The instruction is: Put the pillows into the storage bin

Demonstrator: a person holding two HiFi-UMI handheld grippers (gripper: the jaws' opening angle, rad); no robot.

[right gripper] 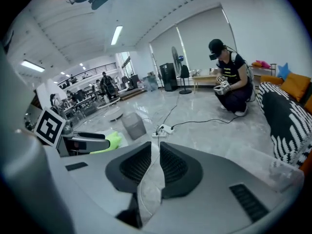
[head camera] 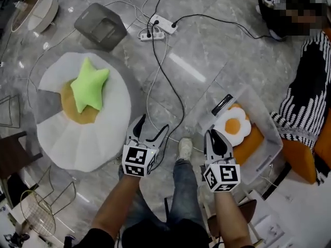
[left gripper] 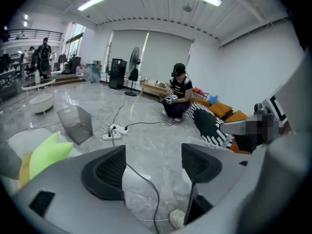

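Observation:
A green star pillow (head camera: 89, 89) lies on an orange round pillow (head camera: 70, 111), both on a white round cushion (head camera: 98, 138) at the left of the floor. To the right stands a clear storage bin (head camera: 269, 154) holding a fried-egg pillow (head camera: 234, 125) and an orange pillow (head camera: 253, 141). My left gripper (head camera: 153, 124) hangs open and empty between cushion and bin; the star pillow (left gripper: 46, 152) is off to its left. My right gripper (head camera: 214, 134) is shut on nothing at the bin's near left corner, its jaws (right gripper: 155, 162) pointing over bare floor.
A black cable (head camera: 173, 94) runs across the floor from a white power strip (head camera: 158, 26). A grey basket (head camera: 101, 26) stands behind the cushion. A person (head camera: 289, 6) sits at the far right beside a striped cushion (head camera: 305, 97). A wire rack (head camera: 36, 211) stands near left.

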